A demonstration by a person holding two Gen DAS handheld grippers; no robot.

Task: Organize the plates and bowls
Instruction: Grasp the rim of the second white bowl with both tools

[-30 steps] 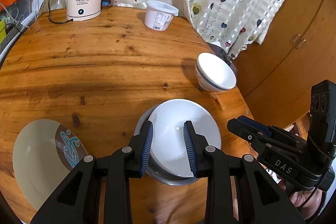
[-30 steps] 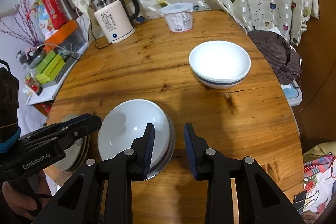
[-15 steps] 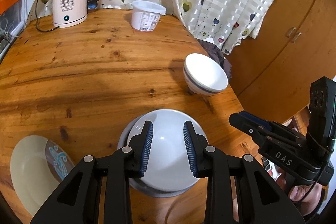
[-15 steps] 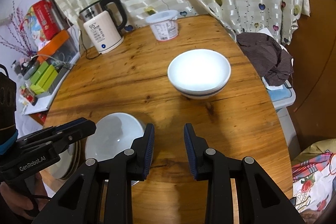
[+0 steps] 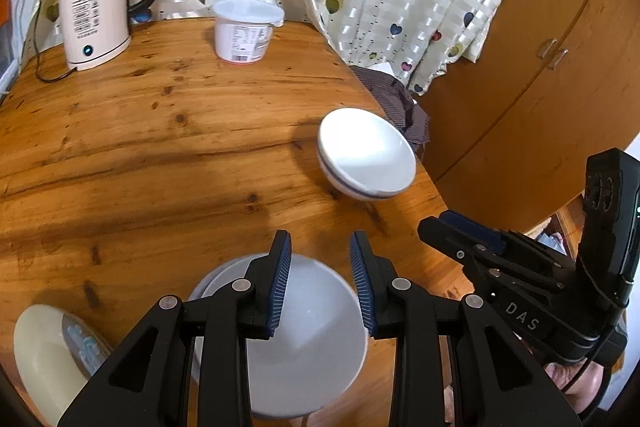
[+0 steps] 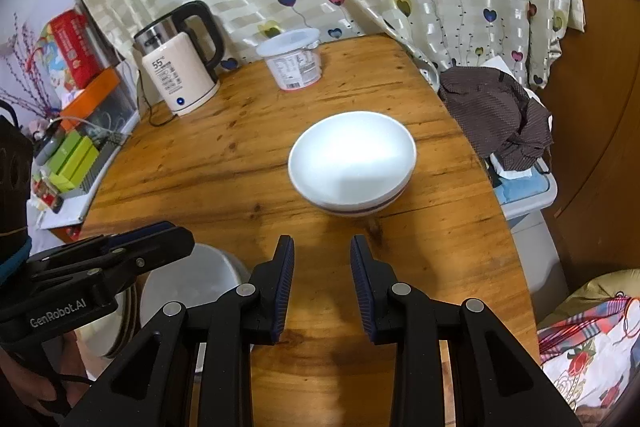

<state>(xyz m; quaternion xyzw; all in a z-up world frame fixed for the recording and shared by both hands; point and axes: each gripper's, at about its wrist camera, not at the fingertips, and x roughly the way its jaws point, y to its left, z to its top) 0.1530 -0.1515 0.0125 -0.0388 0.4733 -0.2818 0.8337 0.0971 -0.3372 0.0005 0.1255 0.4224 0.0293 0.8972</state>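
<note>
Blue-banded bowl (image 6: 352, 163) sits alone mid-bench, ahead of my right claw (image 6: 322, 281), jaws narrowly parted and empty. I'd straddle its near rim squarely; left claw (image 5: 320, 281) is also empty.

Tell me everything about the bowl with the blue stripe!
The striped bowl is round, white and glossy, like ceramic, with a dark blue band around its outside near the bottom. It is empty and stands upright on the wooden table, close to the edge. Nothing touches it; both grippers are apart from it.
</note>
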